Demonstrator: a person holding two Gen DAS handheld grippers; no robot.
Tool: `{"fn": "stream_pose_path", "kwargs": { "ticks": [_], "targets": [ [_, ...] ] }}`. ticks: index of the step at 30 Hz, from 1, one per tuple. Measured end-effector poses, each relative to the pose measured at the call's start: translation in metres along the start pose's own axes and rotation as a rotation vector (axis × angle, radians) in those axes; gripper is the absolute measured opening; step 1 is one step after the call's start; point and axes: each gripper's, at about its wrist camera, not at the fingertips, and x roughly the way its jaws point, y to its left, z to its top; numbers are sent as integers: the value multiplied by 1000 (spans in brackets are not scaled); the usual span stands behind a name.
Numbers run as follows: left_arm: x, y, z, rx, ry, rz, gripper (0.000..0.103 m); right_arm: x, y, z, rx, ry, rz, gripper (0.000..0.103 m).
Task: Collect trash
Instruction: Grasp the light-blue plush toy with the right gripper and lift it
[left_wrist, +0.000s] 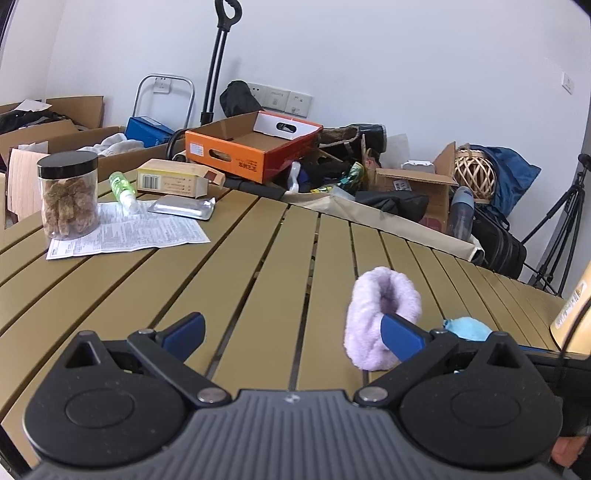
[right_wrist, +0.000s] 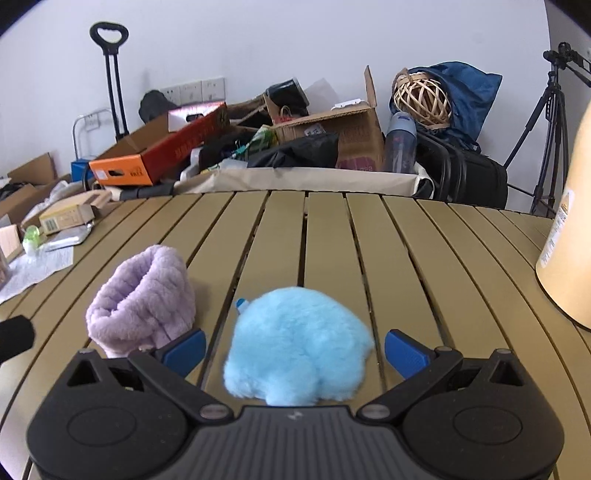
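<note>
Slatted table (right_wrist: 332, 236): blue puff (right_wrist: 295, 350) near its front edge, between the right gripper's (right_wrist: 295, 350) wide jaws; left gripper (left_wrist: 293, 332) wide, empty. Puff looks light, soft; pinch mid-body.

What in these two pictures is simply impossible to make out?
- Printed sheet, left wrist view: text too small to read.
- Tan container, right wrist view: cut off by the right edge; its label is unreadable.
- Blue fluffy item, right wrist view: its near underside is hidden behind the right tool.
- Trash bin: none visible in either view.
</note>
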Motion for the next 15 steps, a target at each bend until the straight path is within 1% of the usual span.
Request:
{"fn": "stream_pose_path", "kwargs": {
  "ticks": [4,7,11,13,14,15],
  "targets": [
    [3,8,1,-13,-3,9,103,8,6,2,5,18,-33,103],
    [6,14,2,-26,1,16,103,10,7,2,12,19,-41,103],
    [7,22,4,-53,1,19,103,13,7,1,20,34,-37,95],
    [7,23,5,-58,1,19,103,15,7,0,25,44,-37,95],
    [7,23,5,-59,1,17,103,16,7,-1,32,52,-39,91],
    [7,23,5,-59,2,14,103,18,5,-2,43,61,-39,85]
  ]
}}
